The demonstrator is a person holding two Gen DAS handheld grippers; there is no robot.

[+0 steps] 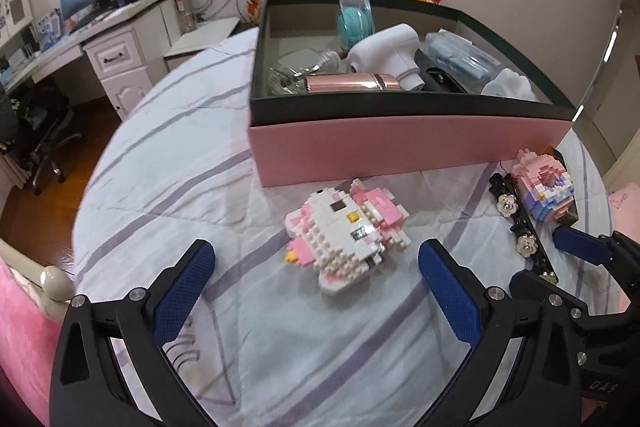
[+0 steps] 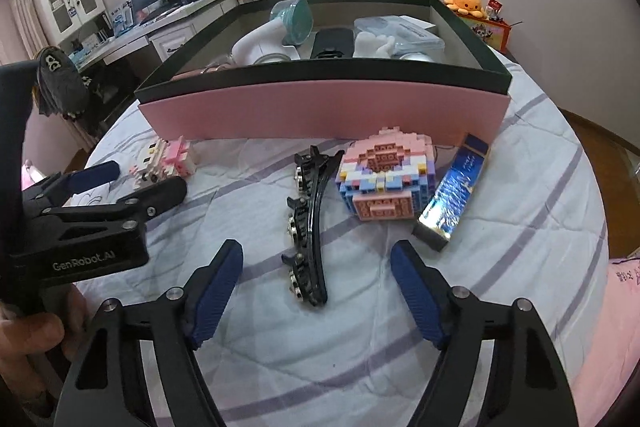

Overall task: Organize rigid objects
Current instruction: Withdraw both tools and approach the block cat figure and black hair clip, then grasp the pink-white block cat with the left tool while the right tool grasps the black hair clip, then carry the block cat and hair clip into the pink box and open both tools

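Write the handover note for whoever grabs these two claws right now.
Left claw: open, empty, aimed at the white-and-pink brick cat lying on the bedspread.
Right claw: open, empty, with the near end of the black hair clip between its fingers, not gripped.
Pink box: already holds several items, among them a white handheld device and a rose-gold tube.
Still outside, in front of the box: brick cat, hair clip, pastel brick model, shiny blue flat case.
Left to do: move these four into the box.
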